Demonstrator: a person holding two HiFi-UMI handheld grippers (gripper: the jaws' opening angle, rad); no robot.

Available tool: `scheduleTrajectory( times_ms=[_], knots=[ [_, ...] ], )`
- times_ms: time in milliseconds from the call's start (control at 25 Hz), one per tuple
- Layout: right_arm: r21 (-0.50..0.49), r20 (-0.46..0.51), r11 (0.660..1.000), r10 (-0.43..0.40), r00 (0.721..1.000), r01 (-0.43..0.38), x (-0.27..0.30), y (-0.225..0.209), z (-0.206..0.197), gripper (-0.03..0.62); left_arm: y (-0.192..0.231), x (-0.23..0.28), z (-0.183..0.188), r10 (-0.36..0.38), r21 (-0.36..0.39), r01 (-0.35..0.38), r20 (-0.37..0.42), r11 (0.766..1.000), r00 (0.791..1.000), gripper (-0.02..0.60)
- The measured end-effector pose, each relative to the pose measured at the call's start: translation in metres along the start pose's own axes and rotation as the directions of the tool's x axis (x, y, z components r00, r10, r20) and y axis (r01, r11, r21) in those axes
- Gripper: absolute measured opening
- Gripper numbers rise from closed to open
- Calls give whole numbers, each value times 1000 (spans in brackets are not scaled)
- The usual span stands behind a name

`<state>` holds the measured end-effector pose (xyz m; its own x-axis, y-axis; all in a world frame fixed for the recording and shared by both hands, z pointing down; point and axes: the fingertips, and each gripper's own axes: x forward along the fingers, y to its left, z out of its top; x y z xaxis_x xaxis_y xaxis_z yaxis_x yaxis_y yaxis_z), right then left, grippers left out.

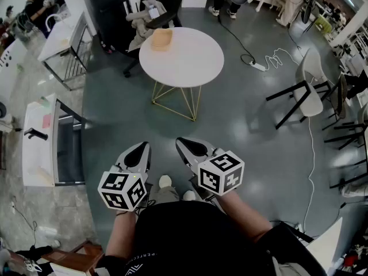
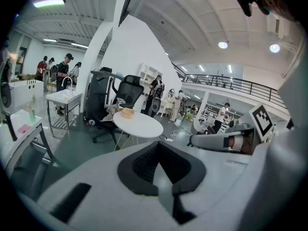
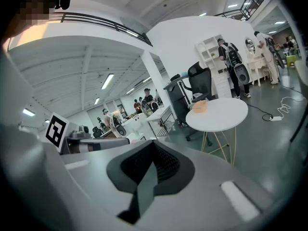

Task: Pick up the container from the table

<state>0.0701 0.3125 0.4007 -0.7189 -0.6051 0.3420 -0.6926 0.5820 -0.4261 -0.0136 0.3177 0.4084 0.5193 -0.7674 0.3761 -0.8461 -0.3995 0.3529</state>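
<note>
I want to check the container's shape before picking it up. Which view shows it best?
The head view: it looks down into the tan container, near the far edge of the round table. The left gripper view and the right gripper view show it only small, distant and side-on.

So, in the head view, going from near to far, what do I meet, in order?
The left gripper and right gripper, side by side → round white table → container at its far edge → black office chair.

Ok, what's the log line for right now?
container: on round table, untouched | left gripper: shut, empty | right gripper: shut, empty | both away from table
</note>
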Motion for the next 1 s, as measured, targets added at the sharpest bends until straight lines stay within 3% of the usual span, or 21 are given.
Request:
scheduleTrajectory(
  times_ms=[360,1000],
  knots=[
    [50,17,999,-5,1000,4,31,-1,8,2,29,1,8,4,5,-4,-13,1000,1000,1],
    [14,-10,999,43,999,-43,110,16,31,2,92,13,27,0,12,1,-23,1000,1000,0]
  ],
)
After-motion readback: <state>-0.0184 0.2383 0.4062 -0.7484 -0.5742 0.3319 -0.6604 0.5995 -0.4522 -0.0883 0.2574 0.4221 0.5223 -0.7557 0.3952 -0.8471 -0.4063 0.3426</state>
